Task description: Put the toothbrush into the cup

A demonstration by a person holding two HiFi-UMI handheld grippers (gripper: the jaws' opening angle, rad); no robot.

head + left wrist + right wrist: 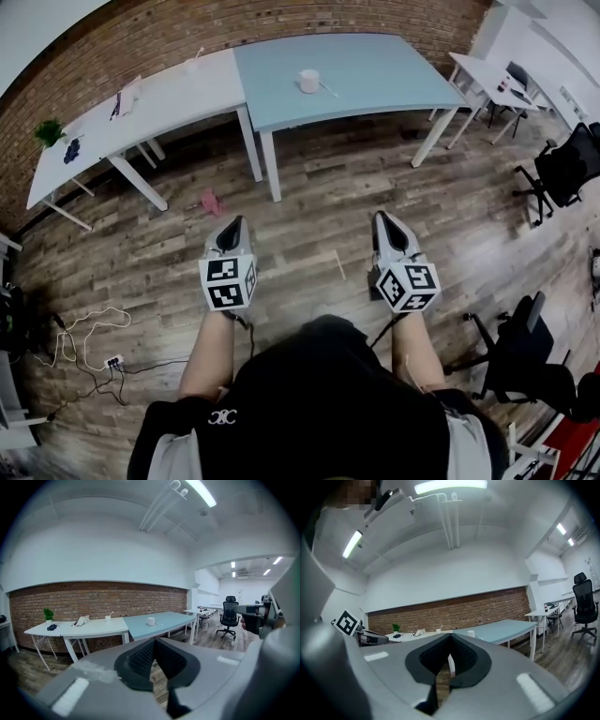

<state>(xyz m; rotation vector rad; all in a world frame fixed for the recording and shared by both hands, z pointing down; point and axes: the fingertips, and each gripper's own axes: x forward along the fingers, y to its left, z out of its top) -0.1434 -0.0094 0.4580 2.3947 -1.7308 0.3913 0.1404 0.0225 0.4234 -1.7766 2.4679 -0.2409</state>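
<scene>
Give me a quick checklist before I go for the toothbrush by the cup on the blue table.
1. Cup upright on the blue table: ok.
2. Toothbrush lying beside the cup, not in it: ok.
3. Left gripper empty: ok.
4. Right gripper empty: ok.
5. A gripper open for the grasp: not ok, both are shut.
6. Table within reach: not ok, a stretch of floor lies between.
</scene>
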